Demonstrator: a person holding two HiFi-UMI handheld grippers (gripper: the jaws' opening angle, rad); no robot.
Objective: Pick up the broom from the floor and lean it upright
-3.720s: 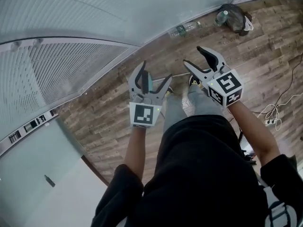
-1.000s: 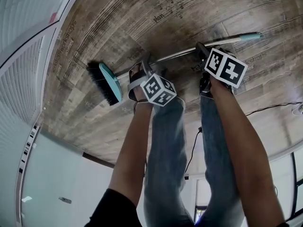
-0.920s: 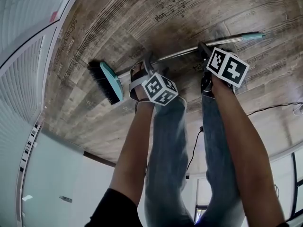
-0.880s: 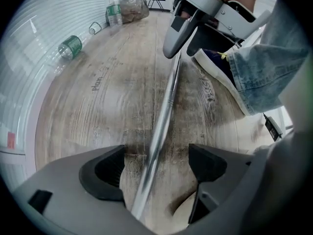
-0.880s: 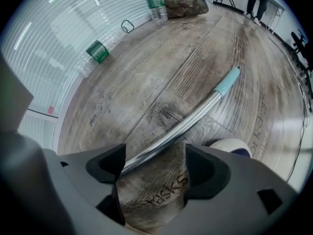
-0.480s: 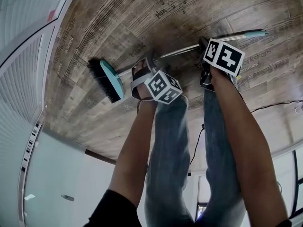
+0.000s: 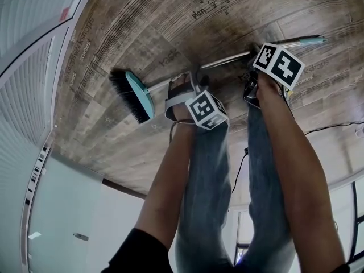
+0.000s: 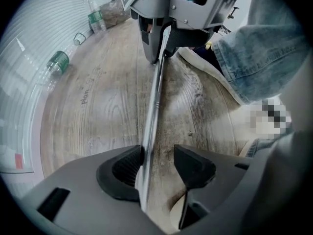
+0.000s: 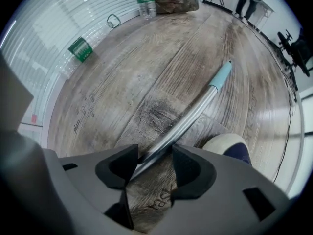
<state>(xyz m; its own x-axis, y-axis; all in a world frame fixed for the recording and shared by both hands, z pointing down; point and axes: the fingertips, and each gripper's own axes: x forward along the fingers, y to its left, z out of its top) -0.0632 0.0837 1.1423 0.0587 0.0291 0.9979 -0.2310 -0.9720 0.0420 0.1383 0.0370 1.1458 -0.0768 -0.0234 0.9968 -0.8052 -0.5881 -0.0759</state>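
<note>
Wooden floor fills the scene, and the white slatted wall curves down its left edge. The broom lies flat on the boards, running left to right. Its teal head with black bristles sits at the left, near the wall but clear of it. The metal handle stretches right to a teal end grip. Both tongs point down astride that handle. The left gripper is about half spread and closing, with the pole against its left pad and a gap at the other. The right gripper, farther right, is closing too, and the pole crosses slantwise between its pads. The person's shoe sits just beside the handle on the near side. Bare boards lie open on the far side, up to the bottles along the wall. A thin cable trails at the near right.
</note>
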